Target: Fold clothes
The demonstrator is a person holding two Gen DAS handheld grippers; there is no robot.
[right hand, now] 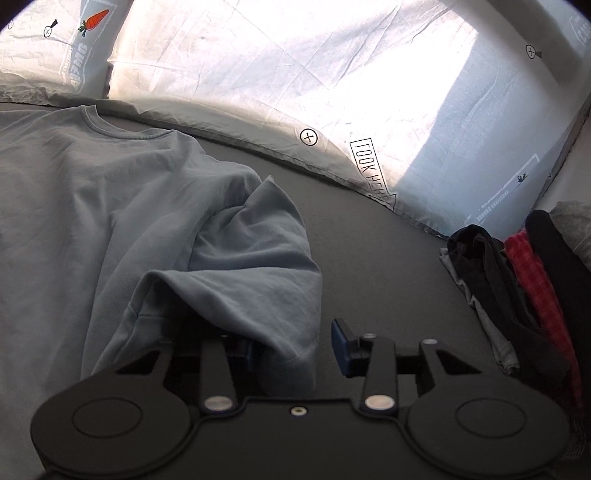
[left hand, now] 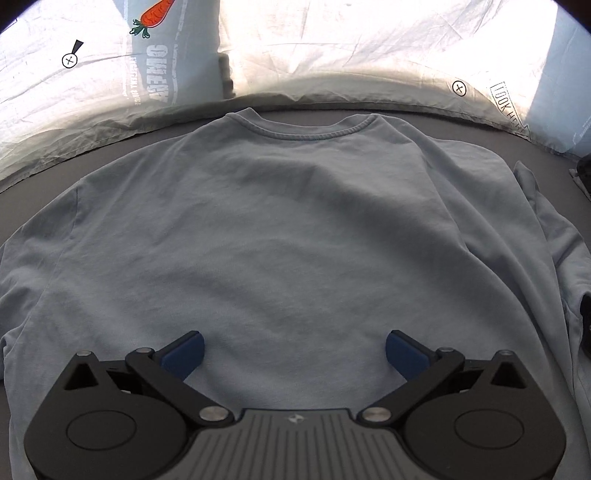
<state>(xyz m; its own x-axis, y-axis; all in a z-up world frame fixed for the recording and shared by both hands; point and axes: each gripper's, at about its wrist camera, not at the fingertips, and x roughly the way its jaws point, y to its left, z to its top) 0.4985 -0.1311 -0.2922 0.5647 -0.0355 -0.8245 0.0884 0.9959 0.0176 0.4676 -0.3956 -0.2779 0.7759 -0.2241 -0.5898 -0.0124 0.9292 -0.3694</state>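
A pale blue-grey T-shirt (left hand: 295, 221) lies spread flat on a dark grey surface (right hand: 388, 266), its ribbed round collar (left hand: 314, 127) at the far end, nearest the sheet. The knit looks soft and matte, with shallow creases running across the body. In the left wrist view its one sleeve lies flat, out to the side of the body. In the right wrist view the other sleeve (right hand: 251, 258) is bunched and lifted off the shirt's body into a rounded fold, its stitched hem showing near the gripper.

The left gripper (left hand: 293, 350) hangs over the shirt's lower part, its black linkage arms spread and its blue pads (left hand: 184, 354) standing wide apart with nothing held between them.

The right gripper (right hand: 295, 350) sits at the shirt's sleeve side. Sleeve cloth lies between its narrowed jaws; one blue pad (right hand: 340, 341) stands clear beside the fold, the other is mostly hidden under the fabric, so a firm pinch cannot be told.

Beyond the shirt's collar, a thin crinkled white sheet (right hand: 277, 74) glows with light from behind, printed with a carrot (left hand: 155, 14), crossed circles and lettering. On the far side of the sleeve from the shirt's body lies a heap of dark and red checked clothes (right hand: 524, 288).
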